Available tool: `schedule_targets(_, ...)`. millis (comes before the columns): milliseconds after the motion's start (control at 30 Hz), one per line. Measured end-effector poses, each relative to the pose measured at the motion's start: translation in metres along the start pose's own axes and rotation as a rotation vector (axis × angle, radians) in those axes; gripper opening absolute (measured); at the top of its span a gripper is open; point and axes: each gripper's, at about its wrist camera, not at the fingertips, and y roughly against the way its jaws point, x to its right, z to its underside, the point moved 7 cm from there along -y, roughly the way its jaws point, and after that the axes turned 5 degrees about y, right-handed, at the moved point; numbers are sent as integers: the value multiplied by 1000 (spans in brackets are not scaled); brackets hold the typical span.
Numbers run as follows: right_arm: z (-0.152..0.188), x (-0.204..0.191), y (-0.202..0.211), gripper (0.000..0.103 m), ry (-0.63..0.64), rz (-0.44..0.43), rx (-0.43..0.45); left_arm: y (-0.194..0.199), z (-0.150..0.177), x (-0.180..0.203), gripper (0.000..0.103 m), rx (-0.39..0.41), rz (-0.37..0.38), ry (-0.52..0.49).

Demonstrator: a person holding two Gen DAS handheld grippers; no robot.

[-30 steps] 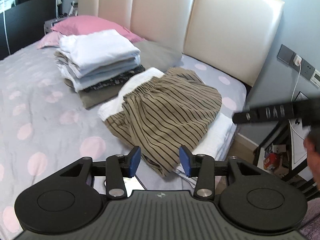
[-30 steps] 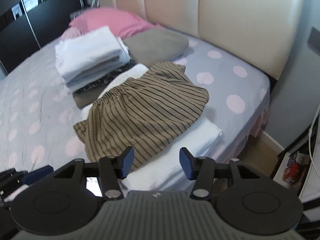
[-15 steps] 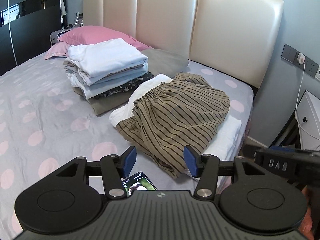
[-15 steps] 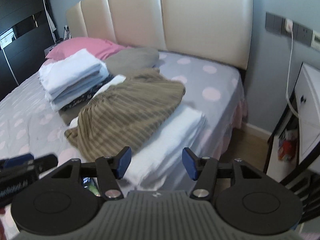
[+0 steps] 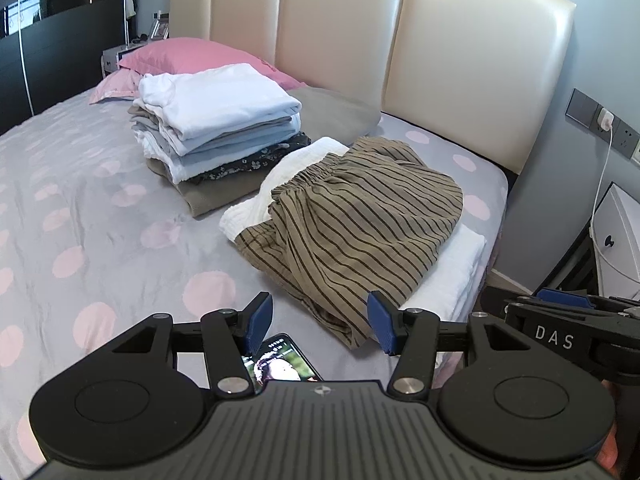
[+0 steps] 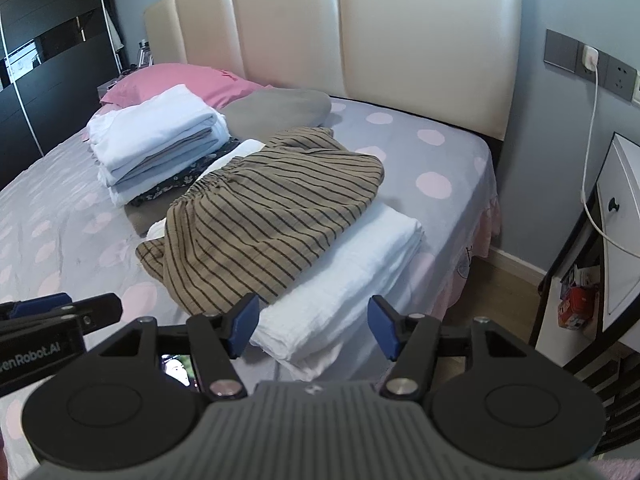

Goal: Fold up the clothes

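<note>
A bedroom holds a bed under a grey sheet with pale pink dots (image 5: 100, 216), backed by a cream padded headboard (image 5: 336, 36). Just ahead of the left claw (image 5: 320, 322) lies the brown pair of shorts with dark stripes and a gathered waistband (image 5: 352, 224), loosely folded on top of a folded white cloth (image 6: 352, 276). A second ago the left claw stood narrower; now it is spread wide with nothing between its blue pads. The right claw (image 6: 310, 326) has swung over to face the near edge of the white cloth, and its jaws are opening, also with nothing in them. Both claws being free, the shorts appear released on their pile, so this garment looks done or awaiting a final tidy.

Beyond the shorts, away from both claws, sits a tall stack of folded white, grey and dark floral clothes (image 5: 216, 128), then a pink pillow (image 5: 188, 56) and a grey pillow (image 6: 280, 110). A phone with a lit screen (image 5: 282, 362) lies directly under the left claw, in the way of any low reach there.
</note>
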Motion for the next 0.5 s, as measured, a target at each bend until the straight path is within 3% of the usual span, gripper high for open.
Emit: schedule_targets(500,-5,-9,5,65,14,-27,34,0,0,3,50,24,-5,-17)
